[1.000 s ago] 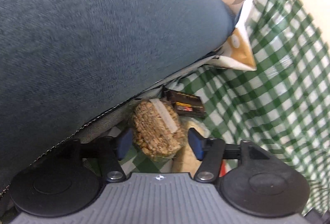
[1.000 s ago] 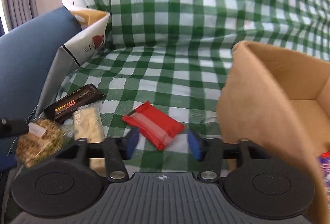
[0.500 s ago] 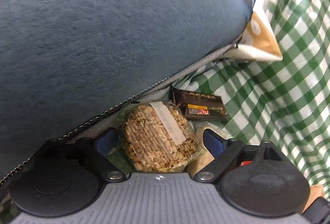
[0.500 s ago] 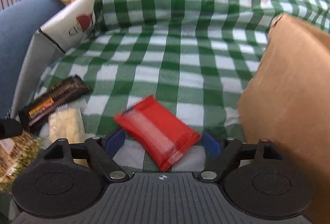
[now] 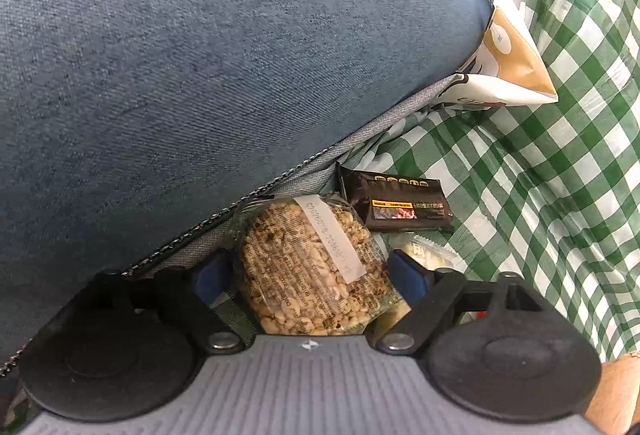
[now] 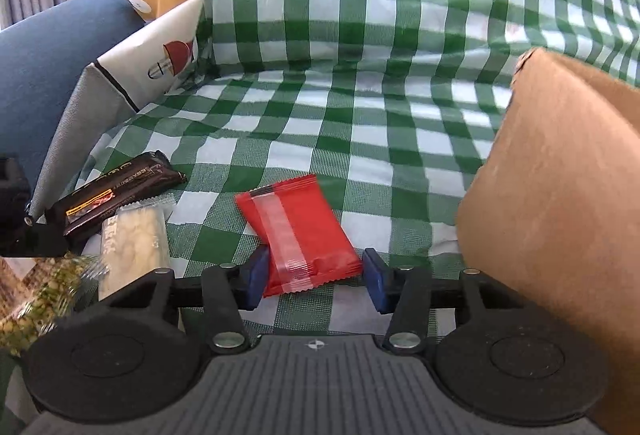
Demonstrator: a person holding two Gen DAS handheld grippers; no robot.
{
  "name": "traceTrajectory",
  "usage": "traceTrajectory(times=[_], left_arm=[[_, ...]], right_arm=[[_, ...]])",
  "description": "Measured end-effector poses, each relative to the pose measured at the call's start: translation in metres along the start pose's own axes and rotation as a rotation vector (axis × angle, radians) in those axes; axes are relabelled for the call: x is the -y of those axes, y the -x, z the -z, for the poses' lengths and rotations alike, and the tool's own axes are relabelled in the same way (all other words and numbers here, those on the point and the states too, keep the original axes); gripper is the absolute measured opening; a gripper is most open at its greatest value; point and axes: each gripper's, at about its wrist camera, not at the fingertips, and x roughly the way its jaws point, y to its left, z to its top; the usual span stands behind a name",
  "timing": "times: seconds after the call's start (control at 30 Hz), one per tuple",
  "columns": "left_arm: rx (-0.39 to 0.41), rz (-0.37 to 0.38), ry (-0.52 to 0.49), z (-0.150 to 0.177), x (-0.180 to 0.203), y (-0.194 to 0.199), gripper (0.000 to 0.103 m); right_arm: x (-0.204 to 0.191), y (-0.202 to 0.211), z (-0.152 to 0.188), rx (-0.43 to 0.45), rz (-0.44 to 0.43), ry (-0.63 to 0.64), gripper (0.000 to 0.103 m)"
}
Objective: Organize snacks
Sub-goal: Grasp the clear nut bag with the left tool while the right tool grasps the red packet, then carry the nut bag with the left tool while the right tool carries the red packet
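My left gripper is open around a clear packet of puffed grain snack with a white label, lying at the foot of a blue cushion; its pads stand close on both sides. The packet also shows in the right wrist view. My right gripper is open around the near end of a red snack packet lying on the green checked cloth. A dark chocolate bar and a pale cracker packet lie between the two.
An open cardboard box stands right of the red packet. A blue cushion fills the left. A white and yellow paper bag leans against the cushion.
Both grippers moved forward: the left now brackets the grain packet and the right brackets the red packet. Both sets of jaws have narrowed since half a second ago.
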Motion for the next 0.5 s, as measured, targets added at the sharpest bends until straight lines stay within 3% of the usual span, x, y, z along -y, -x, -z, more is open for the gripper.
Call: traceTrajectory(times=[0.17,0.5], left_arm=[[-0.001,-0.009,-0.030,0.000,-0.001,0.005,0.082],[-0.086,0.031,-0.049,0.001,-0.019,0.027,0.082]], right_arm=[[-0.003,0.022,0.001,0.032,-0.020,0.055,0.051],[-0.003,0.087,0.024,-0.030,-0.126,0.097,0.051]])
